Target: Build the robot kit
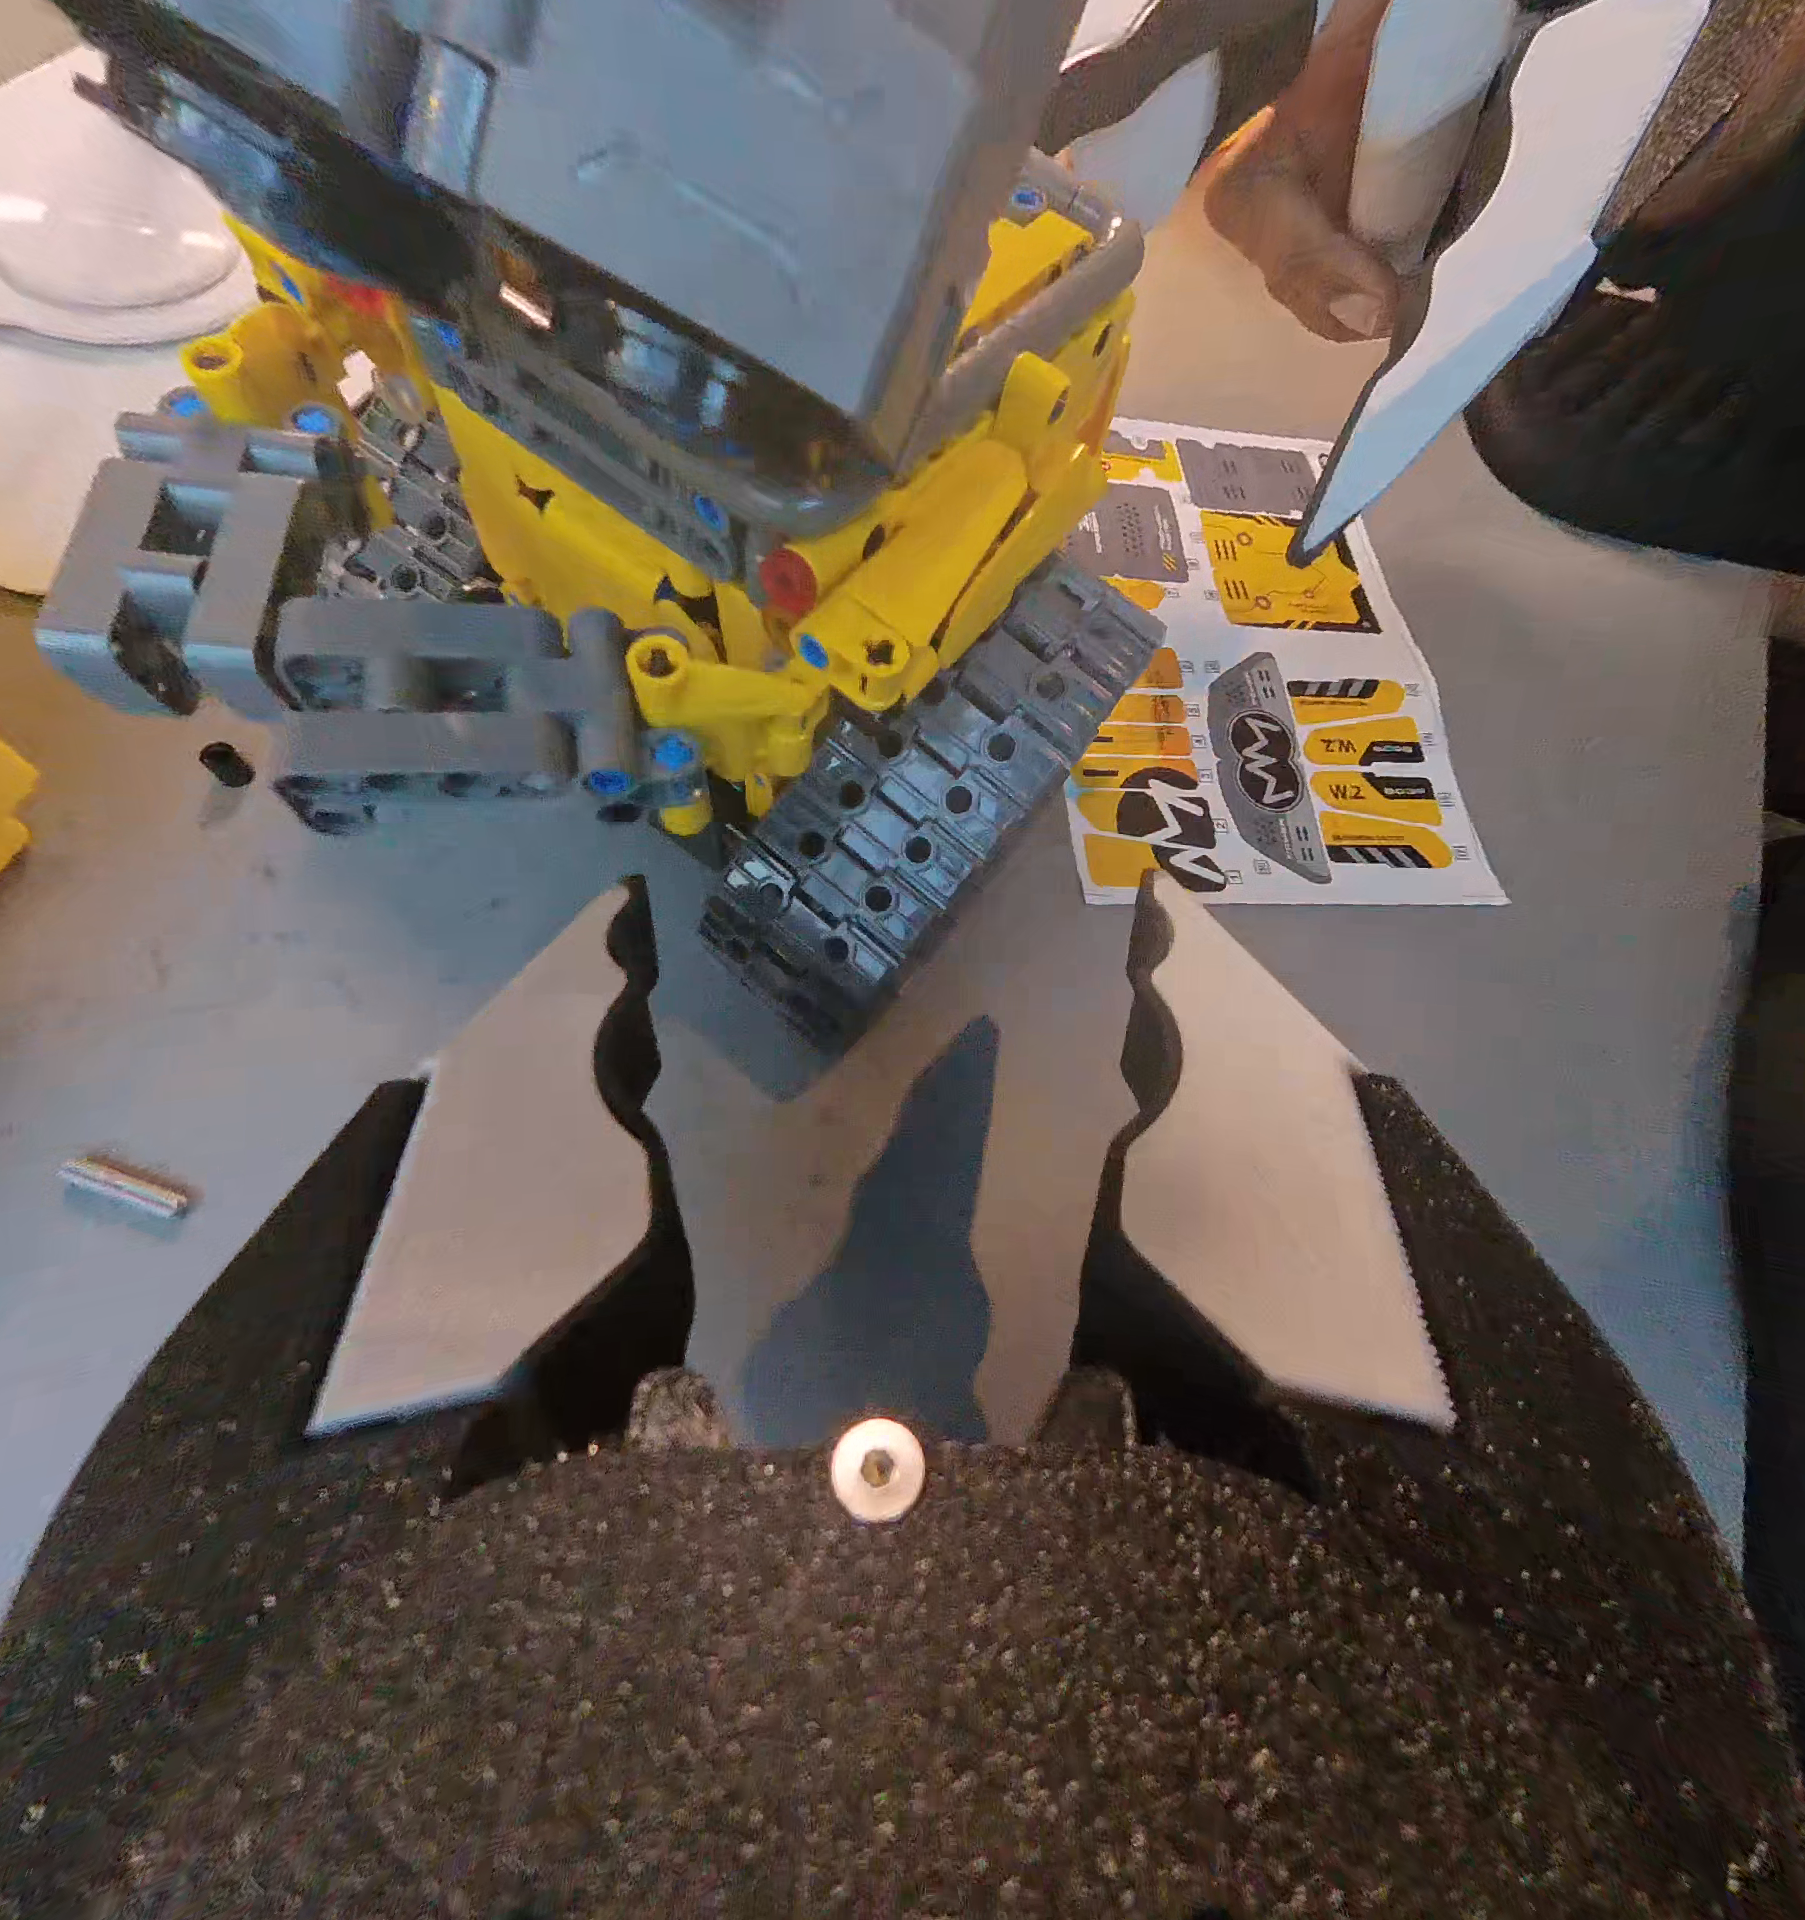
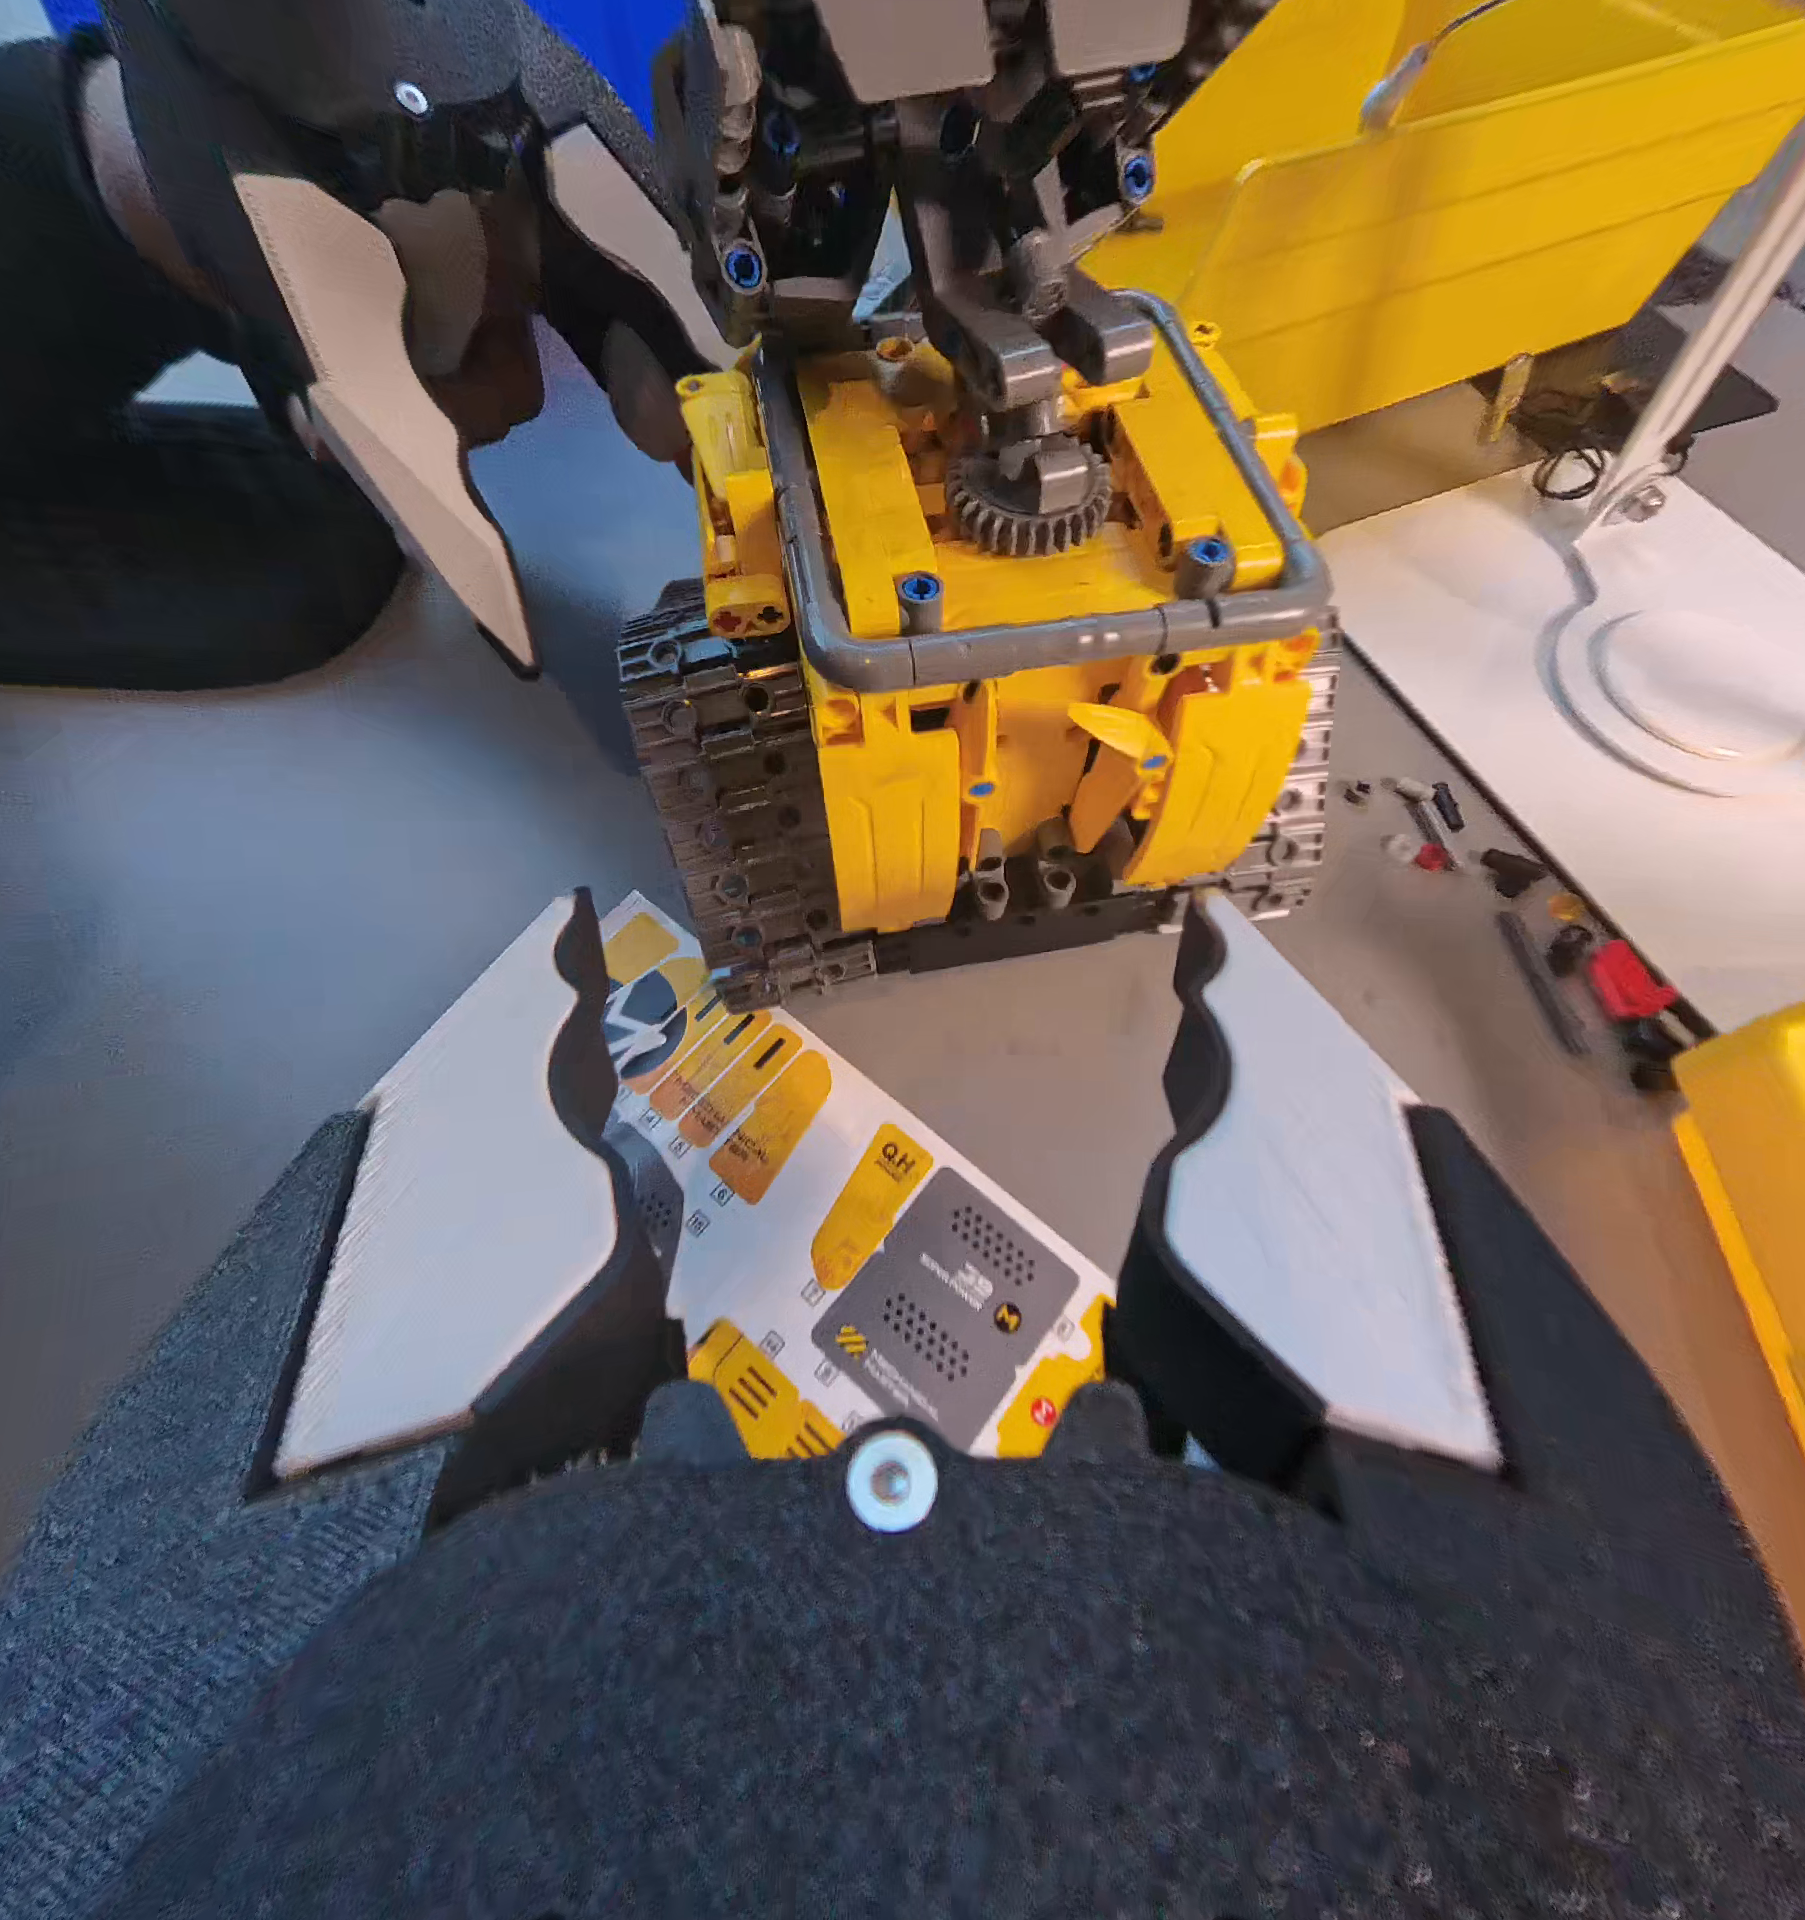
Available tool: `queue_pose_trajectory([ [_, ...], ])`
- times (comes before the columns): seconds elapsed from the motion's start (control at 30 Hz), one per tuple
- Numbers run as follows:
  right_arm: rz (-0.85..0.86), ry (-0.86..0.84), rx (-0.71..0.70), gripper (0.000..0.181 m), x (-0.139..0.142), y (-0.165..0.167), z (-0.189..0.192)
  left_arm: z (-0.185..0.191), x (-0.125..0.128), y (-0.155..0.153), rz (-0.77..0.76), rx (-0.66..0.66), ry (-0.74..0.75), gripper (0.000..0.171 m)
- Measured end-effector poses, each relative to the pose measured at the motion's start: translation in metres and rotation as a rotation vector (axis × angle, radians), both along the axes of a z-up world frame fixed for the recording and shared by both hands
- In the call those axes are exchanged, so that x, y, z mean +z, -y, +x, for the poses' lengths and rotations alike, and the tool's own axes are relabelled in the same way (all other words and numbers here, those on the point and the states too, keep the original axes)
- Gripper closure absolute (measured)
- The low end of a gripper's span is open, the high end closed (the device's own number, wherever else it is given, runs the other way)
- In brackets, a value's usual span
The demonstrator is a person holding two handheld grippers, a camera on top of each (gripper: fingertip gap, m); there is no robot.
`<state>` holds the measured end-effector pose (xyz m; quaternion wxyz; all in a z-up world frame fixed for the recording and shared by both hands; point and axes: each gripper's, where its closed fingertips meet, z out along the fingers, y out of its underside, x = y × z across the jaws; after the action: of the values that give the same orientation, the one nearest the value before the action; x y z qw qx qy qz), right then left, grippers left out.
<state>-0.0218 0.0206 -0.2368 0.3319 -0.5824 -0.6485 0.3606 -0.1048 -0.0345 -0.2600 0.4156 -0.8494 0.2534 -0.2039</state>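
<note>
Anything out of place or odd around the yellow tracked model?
A few things. Loose small parts lie scattered on the grey table to the right of the model in the right wrist view. A grey pin and a black peg lie apart in the left wrist view. The sticker sheet lies askew, one corner at the track. Nothing looks broken.

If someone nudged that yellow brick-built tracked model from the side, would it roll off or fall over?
The yellow tracked model probably wouldn't roll sideways: its dark link treads lie flat on the grey table. It looks top-heavy, with a bulky grey head, so a high push might tip it. Snapped-on parts could pop loose.
</note>
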Motion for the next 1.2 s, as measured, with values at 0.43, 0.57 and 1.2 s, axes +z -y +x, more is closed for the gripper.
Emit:
queue_pose_trajectory([
  [0.43,0.050,-0.034,-0.146,0.133,-0.016,-0.093,-0.016,0.023,0.005,-0.049,0.197,-0.055,0.026,0.121],
  [0.57,0.045,-0.068,-0.213,0.146,-0.018,-0.104,-0.020,0.012,0.015,-0.054,0.280,0.019,0.067,0.125],
  [1.2,0.082,-0.364,-0.209,0.145,0.031,-0.109,0.004,-0.049,0.083,-0.026,0.551,0.087,0.235,0.143],
])
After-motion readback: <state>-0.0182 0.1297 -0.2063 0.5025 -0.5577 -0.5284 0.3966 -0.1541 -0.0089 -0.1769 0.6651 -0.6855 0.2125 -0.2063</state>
